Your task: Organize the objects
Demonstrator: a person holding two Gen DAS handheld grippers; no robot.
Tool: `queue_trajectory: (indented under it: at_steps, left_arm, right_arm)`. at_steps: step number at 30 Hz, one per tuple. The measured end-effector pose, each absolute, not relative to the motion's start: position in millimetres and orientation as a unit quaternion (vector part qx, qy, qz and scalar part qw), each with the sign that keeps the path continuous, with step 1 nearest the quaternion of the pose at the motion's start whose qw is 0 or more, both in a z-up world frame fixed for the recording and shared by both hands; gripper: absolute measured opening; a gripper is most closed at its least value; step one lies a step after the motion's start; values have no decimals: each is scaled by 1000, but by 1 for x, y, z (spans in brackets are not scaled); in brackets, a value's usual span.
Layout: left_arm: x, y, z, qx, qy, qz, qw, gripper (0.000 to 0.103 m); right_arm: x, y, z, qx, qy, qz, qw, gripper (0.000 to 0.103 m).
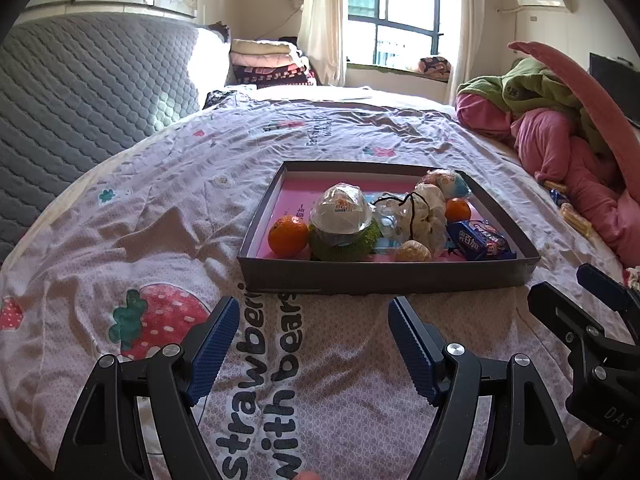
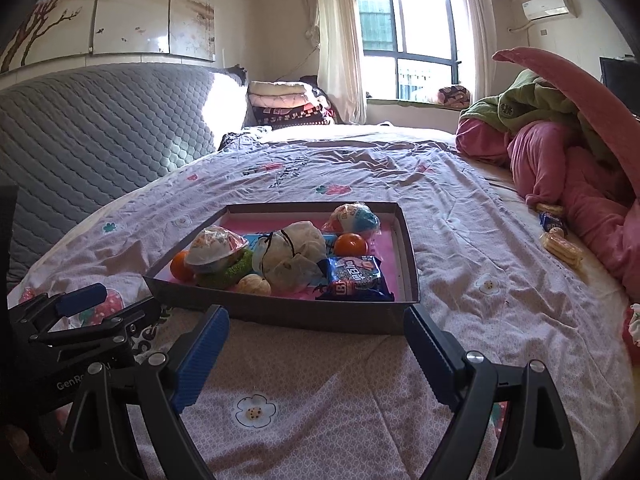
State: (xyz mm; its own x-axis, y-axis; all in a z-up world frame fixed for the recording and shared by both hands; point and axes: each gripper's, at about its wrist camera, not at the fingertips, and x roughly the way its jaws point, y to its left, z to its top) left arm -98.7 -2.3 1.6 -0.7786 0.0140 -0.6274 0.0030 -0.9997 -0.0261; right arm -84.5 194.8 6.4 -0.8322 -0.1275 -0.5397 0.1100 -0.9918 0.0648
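Nearest to me, my left gripper [image 1: 314, 334] hangs over the printed bedsheet [image 1: 160, 208] with its blue-padded jaws spread wide and nothing between them. My right gripper [image 2: 316, 346] sits the same way, wide open and empty, just beside the left one; each shows at the edge of the other's view.

Just past both sets of fingertips lies the shallow grey box [image 1: 384, 278], flat on the sheet, pink inside. At its near-left corner I see an orange [image 1: 288, 237] touching a green fuzzy ring [image 1: 344, 242], and a wrapped cup snack [image 1: 340, 210] rests on top of that ring. A peeled mandarin [image 1: 413, 251] lies against the near wall, with a blue biscuit packet [image 1: 482, 242] at the near-right corner. In the middle sits a crumpled white bag [image 1: 428, 212] with a black cord across it. Behind it are a 2nd orange [image 1: 458, 210] and, at the far right corner, another wrapped snack [image 1: 446, 182].

Outside the box, well apart to the right, a wafer pack [image 2: 562, 246] and a small blue packet [image 2: 552, 222] lie on the sheet beside the heaped pink blanket [image 2: 580, 184].

Farther off I see the grey quilted headboard [image 2: 100, 132], folded quilts [image 2: 286, 106] and the window [image 2: 404, 28].
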Motion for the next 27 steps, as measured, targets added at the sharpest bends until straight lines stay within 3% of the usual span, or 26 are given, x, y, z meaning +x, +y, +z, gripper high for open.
queue_trajectory:
  at_steps: [27]
  left_arm:
    - [-89,-2,-34,-362,-2,932,13,78]
  right_arm:
    - [-70,195,-31,315,-11,-947,61,88]
